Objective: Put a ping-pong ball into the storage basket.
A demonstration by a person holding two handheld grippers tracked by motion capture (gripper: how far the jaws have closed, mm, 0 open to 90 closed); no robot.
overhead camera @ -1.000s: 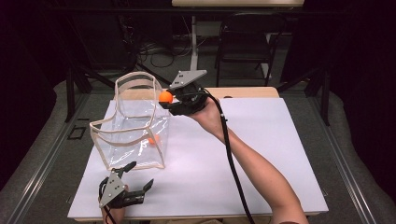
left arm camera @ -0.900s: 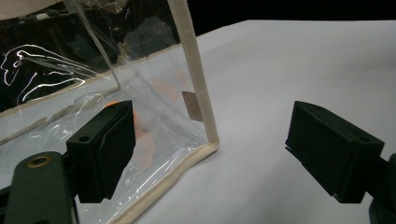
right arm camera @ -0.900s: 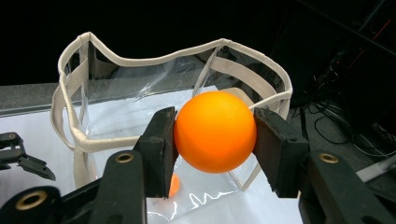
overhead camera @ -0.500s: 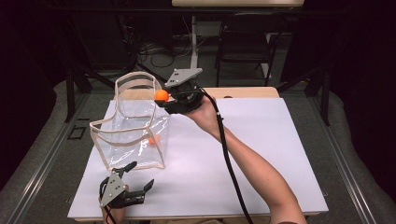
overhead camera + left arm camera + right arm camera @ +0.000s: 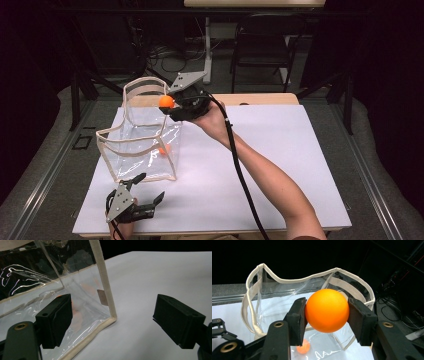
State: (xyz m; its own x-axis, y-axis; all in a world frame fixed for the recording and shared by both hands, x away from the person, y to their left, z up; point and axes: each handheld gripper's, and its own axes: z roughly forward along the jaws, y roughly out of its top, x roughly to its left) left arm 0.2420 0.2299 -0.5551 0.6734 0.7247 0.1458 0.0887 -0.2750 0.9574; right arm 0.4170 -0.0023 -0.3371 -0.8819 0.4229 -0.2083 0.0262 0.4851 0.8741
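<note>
The right gripper has its jaws clamped on an orange ball right above the far rim of the clear bag, whose open mouth lies below and nearer, while the left gripper rests, jaws apart, by the bag's near corner

The right forearm reaches from the bottom right of the high view up to centre frame, its hand-held gripper raised, jaws clamped. At lower left, the left hand-held gripper lies low, jaws spread wide apart.
</note>
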